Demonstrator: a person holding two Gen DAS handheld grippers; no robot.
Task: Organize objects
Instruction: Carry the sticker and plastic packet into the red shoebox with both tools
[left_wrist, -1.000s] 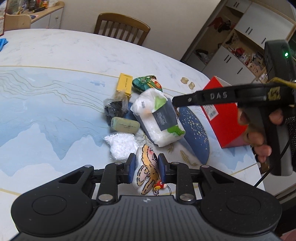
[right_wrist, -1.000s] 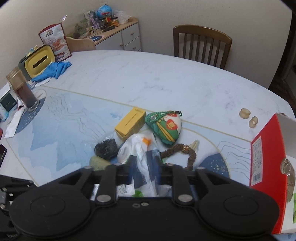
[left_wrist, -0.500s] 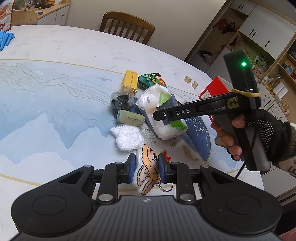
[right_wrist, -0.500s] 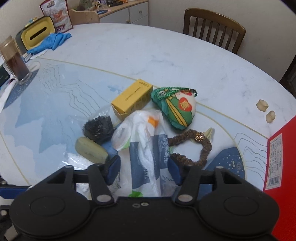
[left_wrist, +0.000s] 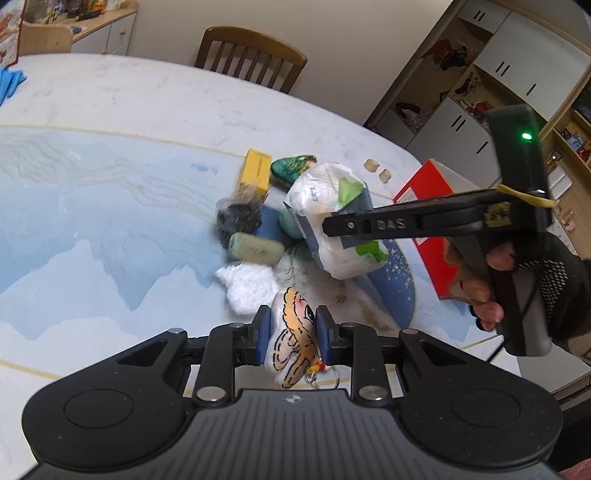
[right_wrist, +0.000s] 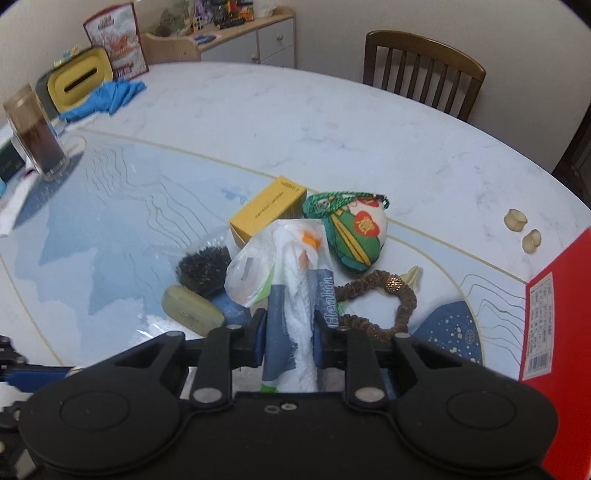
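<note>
Dining room in a home: round table w/ blue-and-white patterned cover, wooden slat-back chair pushed in at the far edge. Low sideboard by the wall, its top crowded w/ small household clutter. Built-in white cabinets w/ open shelves of odds and ends stand to one side.

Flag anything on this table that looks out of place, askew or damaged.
Nothing is spilled or visibly broken. The oddities: the small items sit in a jumbled heap, the yellow box skewed, the brown scrunchie sprawled beside it. The red box stands tilted at the table edge.
</note>
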